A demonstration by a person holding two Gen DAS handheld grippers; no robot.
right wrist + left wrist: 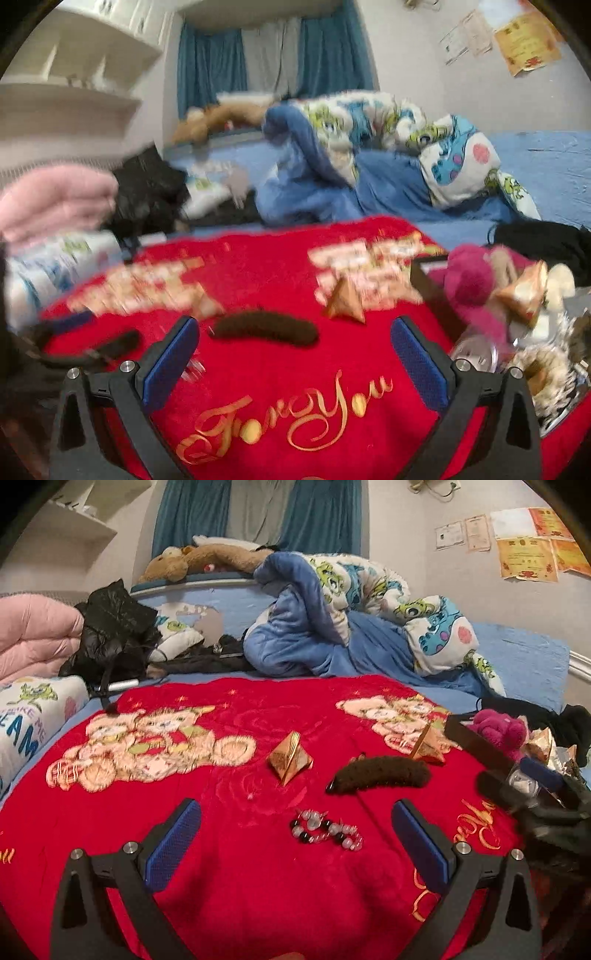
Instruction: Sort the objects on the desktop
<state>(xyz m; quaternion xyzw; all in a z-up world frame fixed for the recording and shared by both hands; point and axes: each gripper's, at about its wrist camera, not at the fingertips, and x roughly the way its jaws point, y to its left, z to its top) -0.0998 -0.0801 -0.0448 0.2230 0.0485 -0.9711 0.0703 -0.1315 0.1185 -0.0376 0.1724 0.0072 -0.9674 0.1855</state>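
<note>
Fingers on both grippers are spread wide and hold nothing. Left gripper (295, 849) hovers low over the bead bracelet (325, 830), which lies between its pads, seemingly lined up for a pick. Beyond lie a furry clip (380, 775) and 2 gold packets (290, 762) on the red blanket (221, 886); right gripper (295, 365) points toward the clip, beside the box (430, 284).

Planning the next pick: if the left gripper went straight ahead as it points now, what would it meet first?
Probably the bead bracelet, lying on the red blanket just ahead of the open left gripper. The gold paper pyramid lies farther on; depth is uncertain.
</note>
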